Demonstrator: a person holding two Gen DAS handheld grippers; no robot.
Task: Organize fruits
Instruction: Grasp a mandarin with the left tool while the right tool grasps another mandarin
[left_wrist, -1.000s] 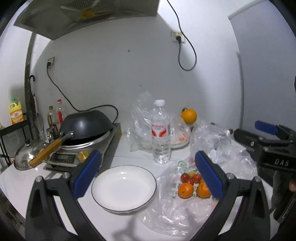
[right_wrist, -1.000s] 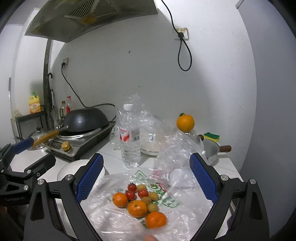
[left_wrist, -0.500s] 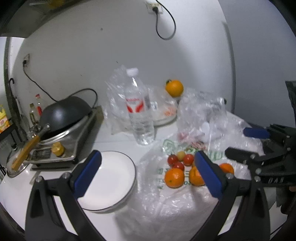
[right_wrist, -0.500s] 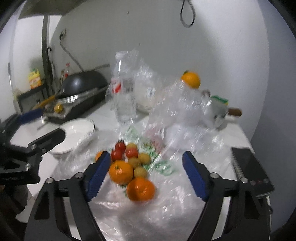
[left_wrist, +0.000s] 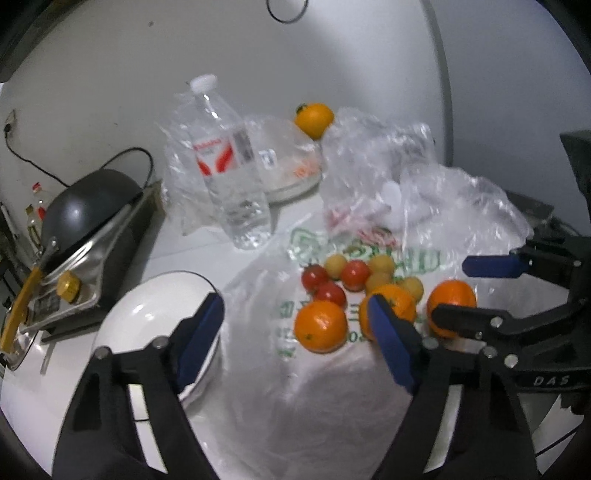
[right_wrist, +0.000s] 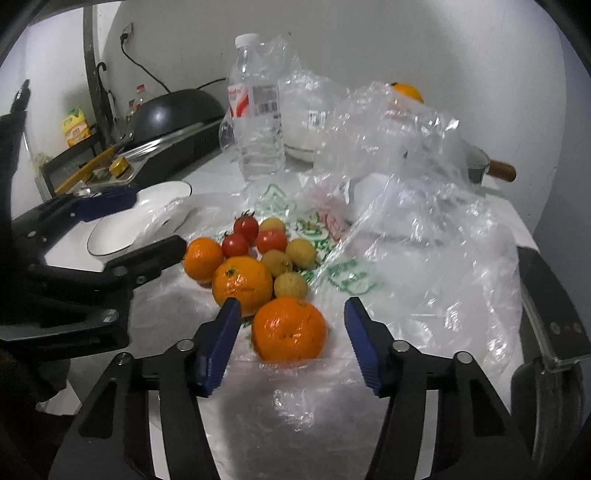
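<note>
Both hand-held grippers lower, closing | right hand-held gripper (right_wrist: 291, 332) straddles orange (right_wrist: 289, 329)

Behind the spread I've got a clear water bottle (right_wrist: 256, 122) standing upright, red label showing. Off to the side a black wok (left_wrist: 86, 206) sits on its cooker (left_wrist: 110, 266), and a yellow detergent jug (right_wrist: 75, 127) is parked on the far rack.

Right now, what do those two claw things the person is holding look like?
Both look alike: the left gripper and the right gripper are matt black plastic, each with two angular arms joined by silver rivets and ending in ribbed blue pads. The right one carries white letters, "DAS". No cables or sleeves show.
</note>
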